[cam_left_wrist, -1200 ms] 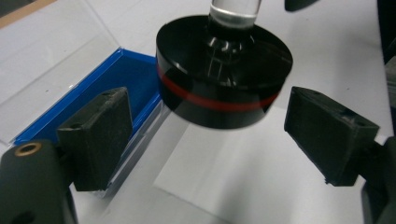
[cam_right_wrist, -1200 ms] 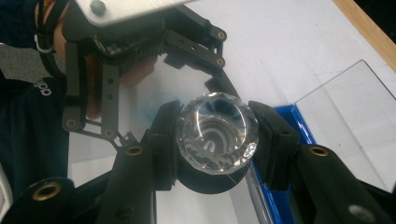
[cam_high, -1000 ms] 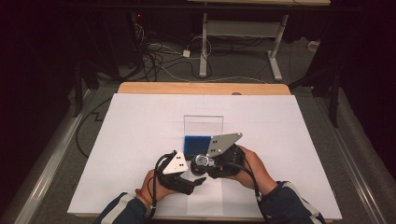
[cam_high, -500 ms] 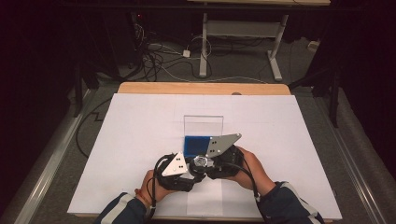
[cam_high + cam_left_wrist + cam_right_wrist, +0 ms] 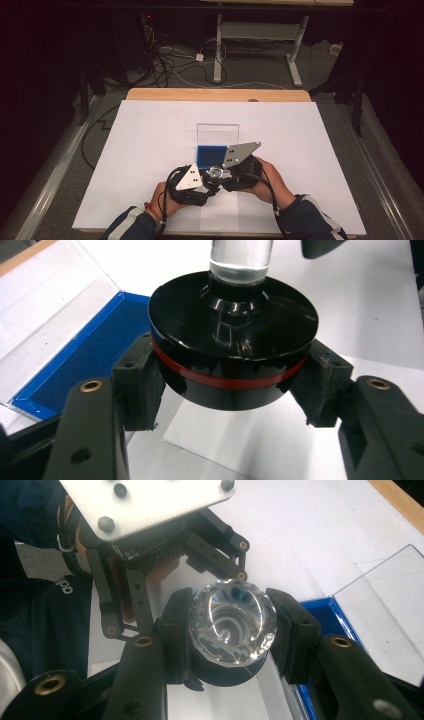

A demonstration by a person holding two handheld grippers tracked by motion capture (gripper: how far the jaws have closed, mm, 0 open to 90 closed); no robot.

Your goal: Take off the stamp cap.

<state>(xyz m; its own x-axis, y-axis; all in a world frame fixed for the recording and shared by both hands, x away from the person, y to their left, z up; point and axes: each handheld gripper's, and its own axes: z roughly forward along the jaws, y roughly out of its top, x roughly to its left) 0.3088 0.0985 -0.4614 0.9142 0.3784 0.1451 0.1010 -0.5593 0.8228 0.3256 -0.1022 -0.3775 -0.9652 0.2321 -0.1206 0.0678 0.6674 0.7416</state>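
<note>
A round black stamp base (image 5: 232, 340) with a red band carries a clear faceted knob (image 5: 234, 621) on a glass stem. The whole piece (image 5: 215, 173) hangs just above the white sheet, near the front of the table. My left gripper (image 5: 230, 390) has just been closing and is shut on the black base, its pads (image 5: 142, 385) pressing the rim from both sides. My right gripper (image 5: 234, 630) is shut on the clear knob. In the high view the left gripper (image 5: 210, 183) and the right gripper (image 5: 219, 174) meet tip to tip.
An open case lies just behind the grippers, with a blue felt tray (image 5: 211, 155) and a clear lid (image 5: 217, 134) folded back flat. A white sheet (image 5: 150, 150) covers the wooden table (image 5: 215, 95). Cables and desk legs stand on the floor beyond.
My left gripper's jaws have closed onto the black base. Both hands have stayed where they were.
</note>
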